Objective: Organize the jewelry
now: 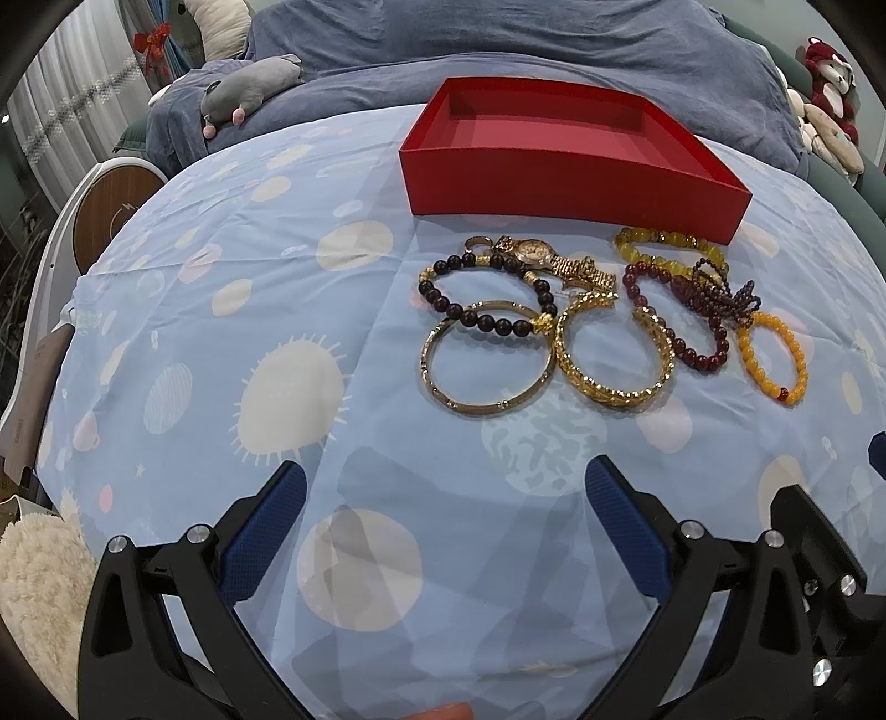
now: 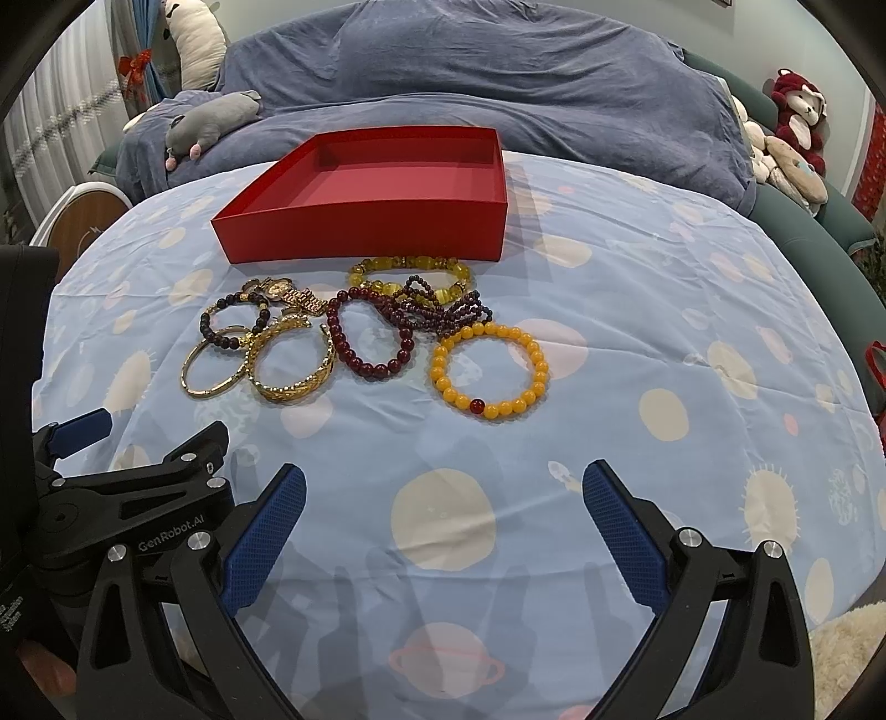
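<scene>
Left wrist view: the left tool (image 1: 444, 487) has its blue-padded fingers (image 1: 266, 531) spread wide with nothing between them, hovering over a pale blue sheet (image 1: 221, 354) printed with planets and suns. Ahead lies the jewelry in a loose cluster: a plain gold bangle (image 1: 487, 360) just beside a textured gold bangle (image 1: 613, 350), a dark bead bracelet (image 1: 482, 299) overlapping the plain one, a gold watch (image 1: 545, 256), a dark red bead bracelet (image 1: 673, 310), a yellow bead bracelet (image 1: 673, 243) and an orange bead bracelet (image 1: 772, 360). Behind them, touching none that I can tell, sits an open red box (image 1: 570, 188), nothing in it. A grey plush toy (image 1: 243, 91) lies on the blue blanket (image 1: 498, 33) beyond.

Right wrist view: the right tool (image 2: 444, 487) is likewise spread apart and grips nothing. The orange bead bracelet (image 2: 490, 368) lies nearest, with the dark red bead bracelet (image 2: 368, 338) and the two bangles (image 2: 288, 360) to its left, and the red box (image 2: 365, 227) behind. The left tool (image 2: 138, 437) shows at the left edge; its black frame reads "GenRobot.AI". Another label at the far left is too cut off to read.
</scene>
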